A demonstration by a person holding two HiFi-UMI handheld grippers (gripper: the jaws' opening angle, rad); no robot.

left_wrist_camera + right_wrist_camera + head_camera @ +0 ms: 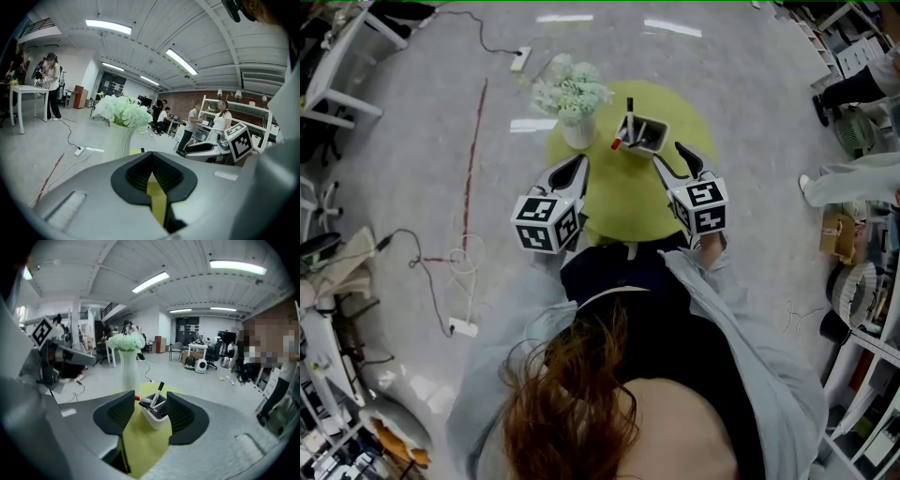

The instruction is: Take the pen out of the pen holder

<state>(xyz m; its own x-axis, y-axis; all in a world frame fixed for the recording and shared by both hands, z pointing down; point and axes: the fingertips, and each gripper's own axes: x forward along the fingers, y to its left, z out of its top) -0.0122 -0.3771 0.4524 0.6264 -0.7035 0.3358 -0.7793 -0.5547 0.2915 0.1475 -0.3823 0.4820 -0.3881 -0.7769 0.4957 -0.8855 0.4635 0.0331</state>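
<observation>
A white pen holder (643, 134) stands on the round yellow-green table (619, 206) with several pens in it: a black marker (629, 108) sticks up and a red-capped one (617, 143) leans left. My right gripper (675, 159) is open, just short of the holder's right side. In the right gripper view the holder (153, 418) shows between the spread jaws of that gripper (150, 412), apart from both. My left gripper (575, 172) is shut on nothing, near the vase. In the left gripper view its pads (151, 157) meet.
A white vase of pale flowers (572, 101) stands left of the holder, also seen as the vase (118, 140) and vase (131, 372). Cables and a power strip (520, 59) lie on the floor. Shelves (862, 356) and a person's legs (848, 178) are at the right.
</observation>
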